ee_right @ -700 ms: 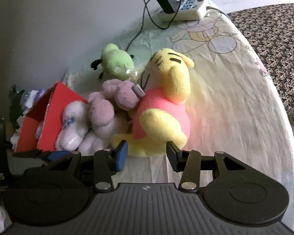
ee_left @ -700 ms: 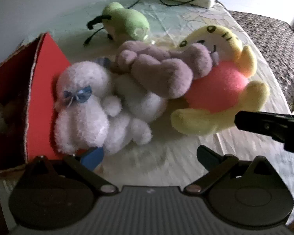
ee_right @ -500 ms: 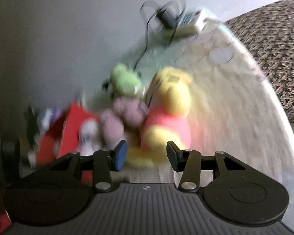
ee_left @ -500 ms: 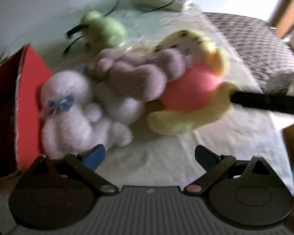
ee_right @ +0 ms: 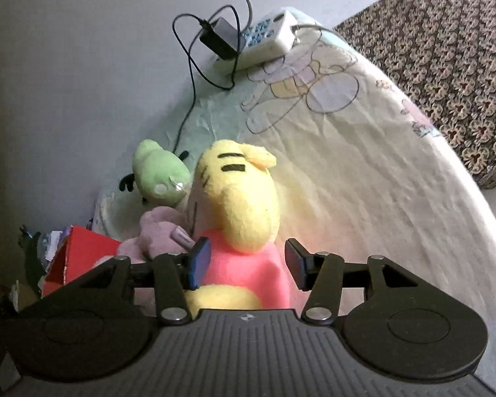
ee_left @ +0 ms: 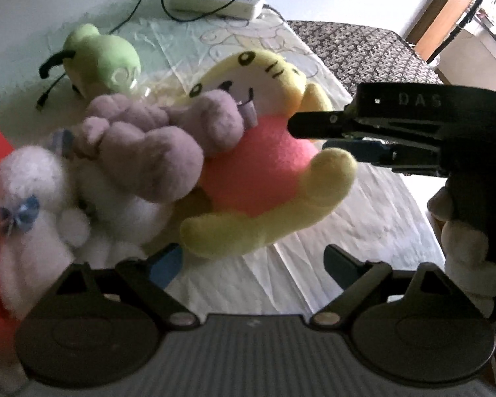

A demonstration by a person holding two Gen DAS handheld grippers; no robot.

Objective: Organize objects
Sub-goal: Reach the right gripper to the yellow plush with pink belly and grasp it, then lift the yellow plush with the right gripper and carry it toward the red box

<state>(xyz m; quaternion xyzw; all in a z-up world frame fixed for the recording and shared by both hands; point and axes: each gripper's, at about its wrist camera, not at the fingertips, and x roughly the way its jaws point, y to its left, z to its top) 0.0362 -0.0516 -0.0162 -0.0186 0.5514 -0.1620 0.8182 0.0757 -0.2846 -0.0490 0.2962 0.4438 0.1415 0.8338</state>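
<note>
Right hand-held gripper (ee_right: 248, 261) moved in, spread astride yellow plush (ee_right: 244, 205) torso; head points toward wall; left hand-held gripper (ee_left: 251, 264) spread.

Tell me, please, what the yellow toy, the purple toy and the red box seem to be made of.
Yellow plush toy: soft short-pile fabric, matte, probably stuffed; its surface is fuzzy and its limbs are rounded. Purple plush toy: similar, with a longer, fluffier pile. Red box: looks like cardboard, since it has thin flat panels with pale raw edges; smooth red face.
</note>
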